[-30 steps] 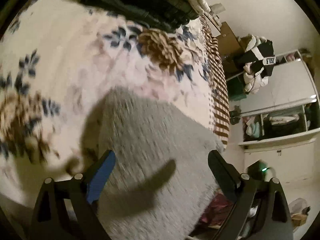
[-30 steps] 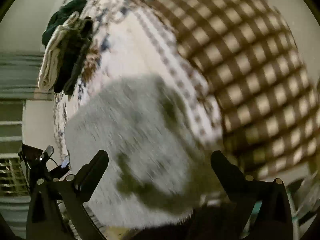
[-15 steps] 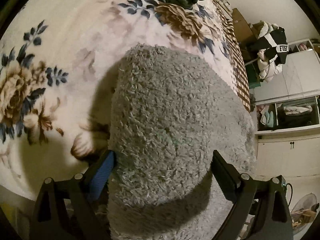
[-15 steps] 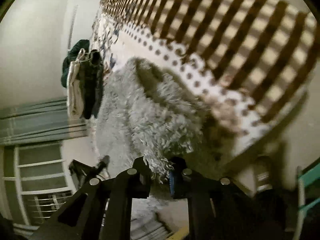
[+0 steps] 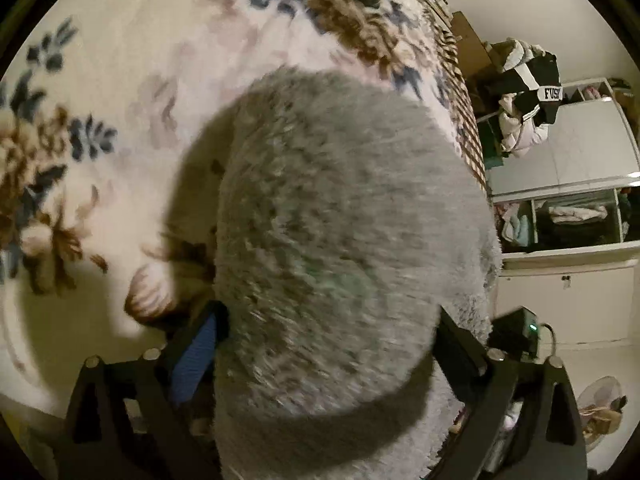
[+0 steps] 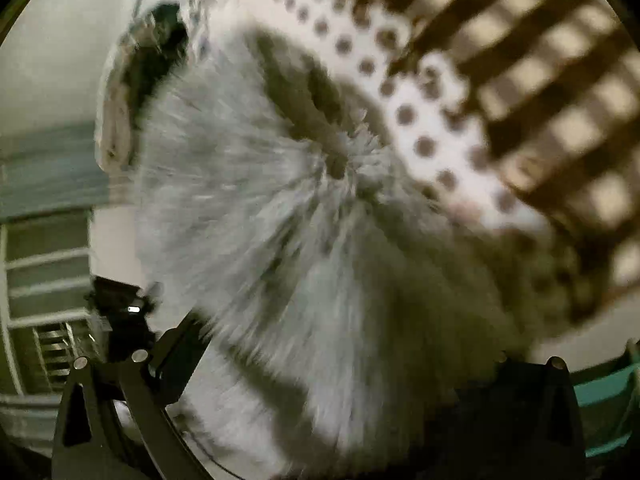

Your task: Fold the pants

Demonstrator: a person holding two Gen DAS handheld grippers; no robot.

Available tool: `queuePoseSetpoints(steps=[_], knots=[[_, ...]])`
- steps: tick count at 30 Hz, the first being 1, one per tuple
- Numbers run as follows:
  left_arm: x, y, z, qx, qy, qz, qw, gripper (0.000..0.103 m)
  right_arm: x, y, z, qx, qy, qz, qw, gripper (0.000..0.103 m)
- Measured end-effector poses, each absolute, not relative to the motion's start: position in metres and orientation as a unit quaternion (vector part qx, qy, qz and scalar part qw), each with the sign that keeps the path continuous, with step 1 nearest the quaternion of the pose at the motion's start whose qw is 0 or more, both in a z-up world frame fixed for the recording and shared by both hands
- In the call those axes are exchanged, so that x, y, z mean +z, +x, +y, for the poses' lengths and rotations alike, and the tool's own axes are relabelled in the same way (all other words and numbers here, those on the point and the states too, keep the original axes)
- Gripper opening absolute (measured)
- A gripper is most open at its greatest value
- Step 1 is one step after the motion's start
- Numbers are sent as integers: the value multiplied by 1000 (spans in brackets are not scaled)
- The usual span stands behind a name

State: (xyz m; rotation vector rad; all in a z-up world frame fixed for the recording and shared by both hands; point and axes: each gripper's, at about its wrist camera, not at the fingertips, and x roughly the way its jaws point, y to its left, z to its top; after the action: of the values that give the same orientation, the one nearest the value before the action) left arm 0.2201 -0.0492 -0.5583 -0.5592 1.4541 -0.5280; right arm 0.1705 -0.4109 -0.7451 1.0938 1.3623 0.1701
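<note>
Evidently both tools, left [image 5: 326,344] and right [image 6: 332,364], gape around fluffy grey pants [image 5: 340,208] (bed edge [image 5: 472,148] nearby).

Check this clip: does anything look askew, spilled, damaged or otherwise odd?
Nothing spilled or damaged. The fuzzy grey pants lie bunched on the floral blanket, bulging between the fingers of the open left tool. The right view is badly motion-blurred, so its tool cannot be judged. Clothes are heaped beyond the bed.
</note>
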Motion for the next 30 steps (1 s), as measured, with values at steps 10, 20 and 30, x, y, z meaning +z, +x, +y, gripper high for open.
queuePoseSetpoints(steps=[10, 20, 30], knots=[[-590, 221, -46, -269, -312, 658, 630, 103, -752, 191, -382, 122, 466, 603, 636, 103], [-529, 203, -39, -322, -309, 592, 671, 73, -700, 184, -379, 112, 442, 560, 692, 44], [-437, 212, -16, -323, -340, 552, 690, 72, -587, 191, -396, 135, 430, 528, 720, 43]])
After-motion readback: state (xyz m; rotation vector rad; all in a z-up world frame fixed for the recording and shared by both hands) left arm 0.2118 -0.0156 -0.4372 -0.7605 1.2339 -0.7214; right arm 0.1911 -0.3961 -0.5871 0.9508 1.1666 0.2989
